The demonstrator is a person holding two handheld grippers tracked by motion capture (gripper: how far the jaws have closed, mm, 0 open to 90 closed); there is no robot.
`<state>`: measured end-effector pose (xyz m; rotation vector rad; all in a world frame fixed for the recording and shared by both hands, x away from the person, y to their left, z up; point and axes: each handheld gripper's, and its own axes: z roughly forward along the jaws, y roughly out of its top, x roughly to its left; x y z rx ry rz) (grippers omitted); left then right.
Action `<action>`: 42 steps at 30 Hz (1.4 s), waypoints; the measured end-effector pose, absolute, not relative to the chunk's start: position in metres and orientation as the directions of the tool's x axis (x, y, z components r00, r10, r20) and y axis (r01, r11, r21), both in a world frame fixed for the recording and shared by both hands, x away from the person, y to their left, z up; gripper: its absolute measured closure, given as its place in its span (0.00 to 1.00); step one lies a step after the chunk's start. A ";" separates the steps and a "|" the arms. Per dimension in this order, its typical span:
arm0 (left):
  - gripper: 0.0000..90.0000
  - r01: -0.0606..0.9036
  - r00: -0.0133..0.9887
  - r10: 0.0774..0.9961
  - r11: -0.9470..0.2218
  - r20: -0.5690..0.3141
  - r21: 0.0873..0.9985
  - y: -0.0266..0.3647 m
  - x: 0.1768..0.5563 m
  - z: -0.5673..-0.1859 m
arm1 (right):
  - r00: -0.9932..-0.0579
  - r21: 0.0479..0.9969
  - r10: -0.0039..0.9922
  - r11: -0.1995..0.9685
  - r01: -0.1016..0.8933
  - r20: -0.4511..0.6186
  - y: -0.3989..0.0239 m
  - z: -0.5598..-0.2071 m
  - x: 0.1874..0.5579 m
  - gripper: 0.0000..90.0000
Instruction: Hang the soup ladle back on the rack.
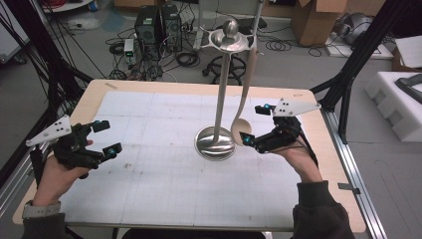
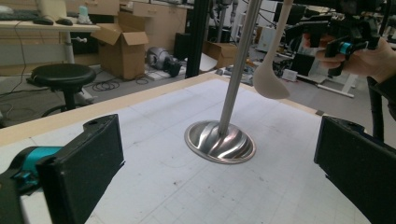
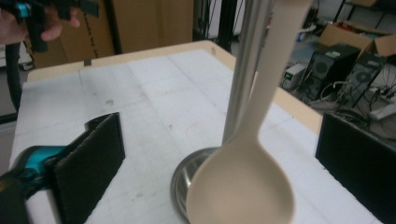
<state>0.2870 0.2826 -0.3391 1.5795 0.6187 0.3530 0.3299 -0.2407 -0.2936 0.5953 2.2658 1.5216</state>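
Beige ladle (image 1: 245, 102) hung on steel stand (image 1: 217, 142). Right gripper (image 1: 255, 123) jaws spread wide around ladle bowl, nothing gripped. Left gripper (image 1: 106, 137) jaws held wide, empty.

Lab or workshop, computer towers (image 1: 158, 25), tangled floor cables (image 1: 186, 59), cardboard boxes (image 2: 122, 45), stool (image 2: 62, 77)

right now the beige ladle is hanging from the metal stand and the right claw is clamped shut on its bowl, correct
Not quite. The beige ladle does hang from the metal stand, but the right claw is open, not clamped on the bowl. The right gripper view shows both jaws standing wide apart, with the bowl between them and clear of both pads.
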 end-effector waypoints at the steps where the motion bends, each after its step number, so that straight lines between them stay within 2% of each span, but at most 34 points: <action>1: 0.02 0.176 0.807 0.575 -0.017 -0.135 0.984 0.281 0.286 -0.339 | -0.848 0.929 0.526 0.341 0.140 -0.066 -0.241 -0.295 0.327 0.00; 14: 0.02 0.155 0.812 0.570 -0.009 -0.122 0.988 0.281 0.284 -0.340 | -0.823 0.959 0.568 0.235 0.160 -0.002 -0.274 -0.317 0.302 0.00; 21: 0.02 0.137 0.827 0.552 -0.011 -0.108 0.990 0.279 0.282 -0.339 | -0.805 0.969 0.592 0.169 0.181 0.047 -0.297 -0.347 0.287 0.00; 24: 0.02 0.133 0.827 0.554 -0.022 -0.099 0.991 0.278 0.283 -0.340 | -0.791 0.960 0.610 0.193 0.203 0.045 -0.306 -0.354 0.286 0.00; 30: 0.02 0.143 0.823 0.559 -0.040 -0.097 0.989 0.276 0.286 -0.344 | -0.772 0.971 0.633 0.144 0.192 0.059 -0.325 -0.358 0.283 0.00; 42: 0.02 0.179 0.805 0.579 -0.030 -0.129 0.983 0.279 0.294 -0.360 | -0.729 0.968 0.673 0.079 0.240 0.126 -0.364 -0.377 0.284 0.00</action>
